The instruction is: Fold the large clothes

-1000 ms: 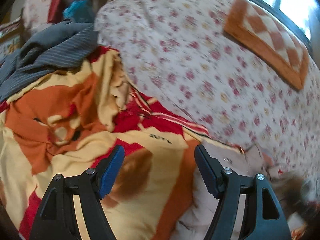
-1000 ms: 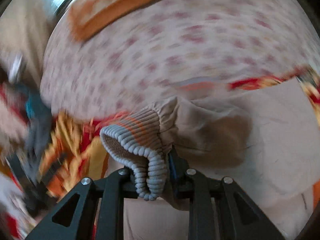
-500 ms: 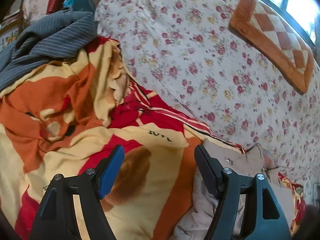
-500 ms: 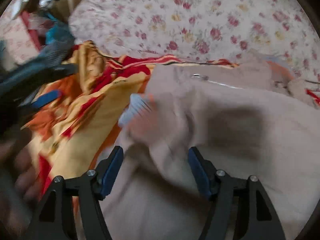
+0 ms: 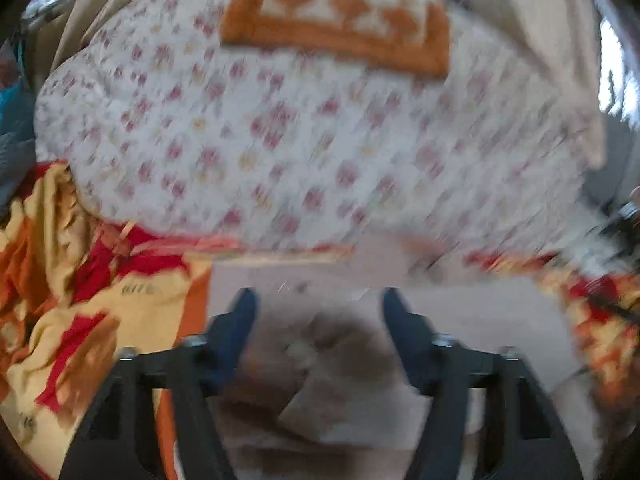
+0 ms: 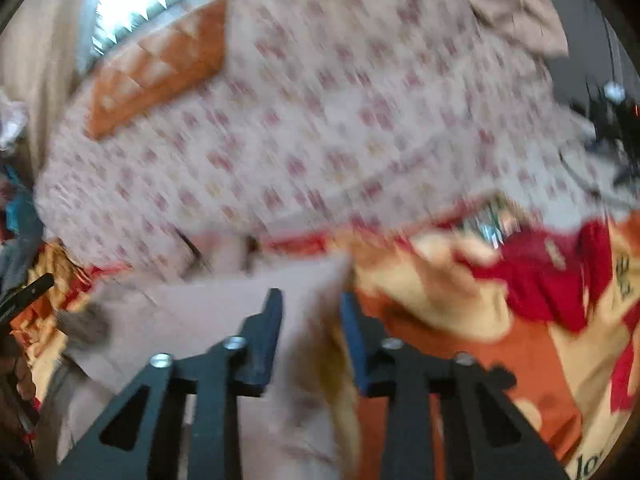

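Blurred bedding is filling both views — an orange, red and yellow blanket [image 5: 60, 320] is lying lowest in frame under a beige garment [image 5: 340, 360]. At bottom centre the left gripper [image 5: 316, 304] is holding its jaws wide apart over that garment. The right gripper [image 6: 310, 304] is showing jaws parted around a garment [image 6: 208, 304] fold — contact unclear. Farther up, a floral sheet [image 5: 300, 140] is carrying an orange checked cloth [image 5: 336, 36].

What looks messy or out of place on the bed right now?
The beige garment lies bunched and creased, not flat, on the rumpled orange-and-red blanket. An orange patterned mat sits askew on the floral sheet. Both views are motion-blurred, so finer detail is unclear.
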Action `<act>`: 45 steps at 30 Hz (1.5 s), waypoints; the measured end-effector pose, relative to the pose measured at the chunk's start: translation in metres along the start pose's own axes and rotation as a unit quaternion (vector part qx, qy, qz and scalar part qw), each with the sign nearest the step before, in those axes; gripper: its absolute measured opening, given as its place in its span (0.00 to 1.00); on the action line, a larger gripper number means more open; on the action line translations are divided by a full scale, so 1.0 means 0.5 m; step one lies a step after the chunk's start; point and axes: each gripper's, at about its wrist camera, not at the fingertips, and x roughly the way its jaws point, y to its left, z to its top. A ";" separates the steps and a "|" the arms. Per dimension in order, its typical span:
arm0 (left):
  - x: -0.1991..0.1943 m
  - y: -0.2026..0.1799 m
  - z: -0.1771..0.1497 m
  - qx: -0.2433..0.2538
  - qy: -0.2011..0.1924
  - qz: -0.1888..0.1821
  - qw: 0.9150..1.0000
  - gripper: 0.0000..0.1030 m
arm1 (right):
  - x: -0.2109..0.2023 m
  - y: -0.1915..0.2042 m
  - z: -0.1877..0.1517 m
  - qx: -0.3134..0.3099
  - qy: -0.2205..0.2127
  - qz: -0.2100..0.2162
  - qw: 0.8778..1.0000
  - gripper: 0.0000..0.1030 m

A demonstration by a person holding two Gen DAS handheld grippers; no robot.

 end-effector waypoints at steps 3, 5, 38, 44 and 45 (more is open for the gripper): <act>0.061 0.040 -0.035 -0.041 0.068 0.057 0.995 0.26 | 0.002 0.052 -0.001 -0.046 -0.001 0.046 0.998 0.21; 0.089 0.072 -0.063 -0.083 0.108 0.045 0.990 0.26 | 0.025 0.087 -0.014 -0.073 0.028 0.067 0.995 0.21; 0.071 0.051 -0.054 -0.073 0.093 0.040 0.992 0.41 | 0.263 0.039 0.031 -0.033 0.129 -0.050 0.990 0.36; -0.006 0.014 -0.020 -0.042 -0.004 0.028 0.999 0.41 | 0.133 0.157 0.054 -0.087 0.010 -0.003 0.996 0.37; -0.012 0.001 -0.019 -0.032 -0.014 0.019 0.999 0.41 | 0.120 0.179 0.047 -0.100 0.003 0.007 0.995 0.38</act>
